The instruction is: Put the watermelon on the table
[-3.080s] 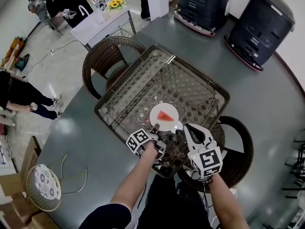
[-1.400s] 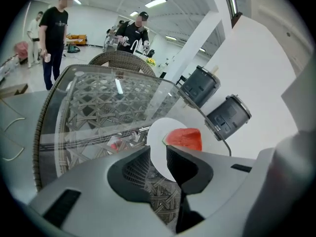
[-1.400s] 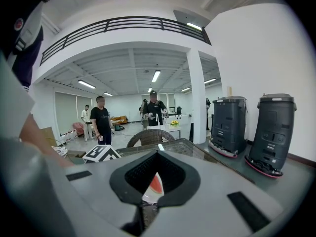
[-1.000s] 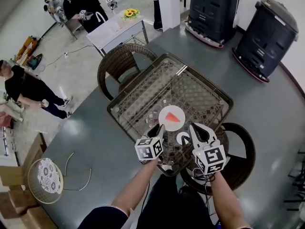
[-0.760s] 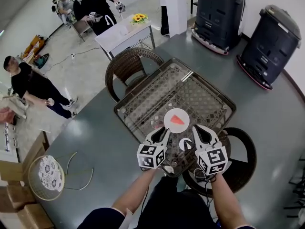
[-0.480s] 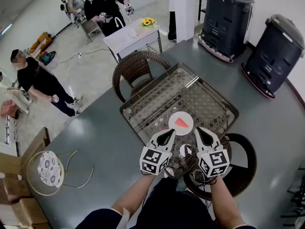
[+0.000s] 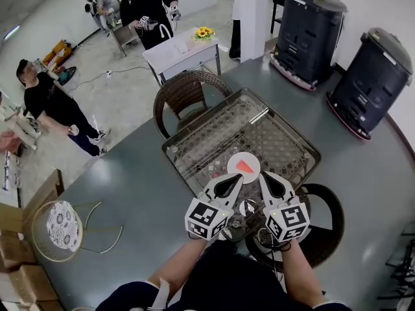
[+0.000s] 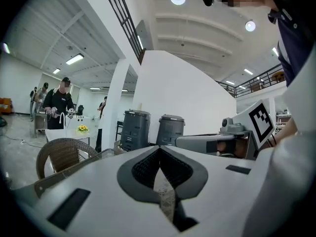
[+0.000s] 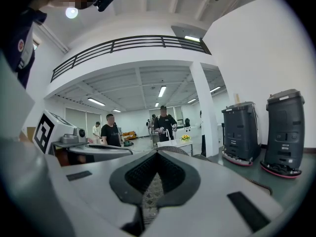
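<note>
A red watermelon wedge lies on a round white plate, which rests on the glass-topped wicker table near its front corner. My left gripper and right gripper hover side by side just short of the plate and point toward it. Neither touches it. In the left gripper view, the left gripper has its jaws closed tip to tip with nothing between them. The right gripper looks the same in its own view. Neither gripper view shows the plate.
A small round black-and-white object sits on the table's near edge between the grippers. Wicker chairs stand at the far side and near right. Two dark machines stand behind. People stand by a white table with sunflowers.
My left gripper has drawn back from the plate's rim. Both grippers now hang together nearer to me, and the plate with the watermelon stays on the table. The head view has shifted.
</note>
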Available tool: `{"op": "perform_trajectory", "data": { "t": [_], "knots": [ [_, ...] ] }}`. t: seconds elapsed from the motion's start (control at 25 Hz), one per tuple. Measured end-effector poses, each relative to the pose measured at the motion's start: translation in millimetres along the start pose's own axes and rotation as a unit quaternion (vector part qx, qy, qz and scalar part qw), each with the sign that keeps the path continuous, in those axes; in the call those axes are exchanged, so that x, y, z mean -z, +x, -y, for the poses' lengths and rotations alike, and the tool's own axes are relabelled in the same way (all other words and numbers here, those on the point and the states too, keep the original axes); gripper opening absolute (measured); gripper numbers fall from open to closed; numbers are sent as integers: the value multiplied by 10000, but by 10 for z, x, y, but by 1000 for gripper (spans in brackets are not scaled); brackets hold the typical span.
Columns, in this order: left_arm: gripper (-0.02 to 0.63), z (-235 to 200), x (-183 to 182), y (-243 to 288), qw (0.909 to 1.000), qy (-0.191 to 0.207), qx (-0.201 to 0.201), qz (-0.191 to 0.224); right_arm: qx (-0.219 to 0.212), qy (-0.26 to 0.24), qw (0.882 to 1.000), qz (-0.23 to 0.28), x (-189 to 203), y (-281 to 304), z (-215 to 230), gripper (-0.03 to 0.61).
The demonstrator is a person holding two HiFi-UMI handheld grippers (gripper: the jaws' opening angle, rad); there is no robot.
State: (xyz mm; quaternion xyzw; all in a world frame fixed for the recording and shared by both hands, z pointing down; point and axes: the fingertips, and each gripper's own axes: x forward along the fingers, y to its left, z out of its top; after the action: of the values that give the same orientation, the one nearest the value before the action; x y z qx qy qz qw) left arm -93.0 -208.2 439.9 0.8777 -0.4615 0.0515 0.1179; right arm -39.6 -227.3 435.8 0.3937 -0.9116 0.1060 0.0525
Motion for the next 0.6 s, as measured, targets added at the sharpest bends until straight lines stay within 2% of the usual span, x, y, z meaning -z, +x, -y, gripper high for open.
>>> {"op": "perform_trajectory", "data": {
  "t": [0.6],
  "knots": [
    [5, 32, -64, -25, 9999, -99, 1, 103, -65, -99, 9998, 156, -139, -50, -59, 0]
  ]
}}
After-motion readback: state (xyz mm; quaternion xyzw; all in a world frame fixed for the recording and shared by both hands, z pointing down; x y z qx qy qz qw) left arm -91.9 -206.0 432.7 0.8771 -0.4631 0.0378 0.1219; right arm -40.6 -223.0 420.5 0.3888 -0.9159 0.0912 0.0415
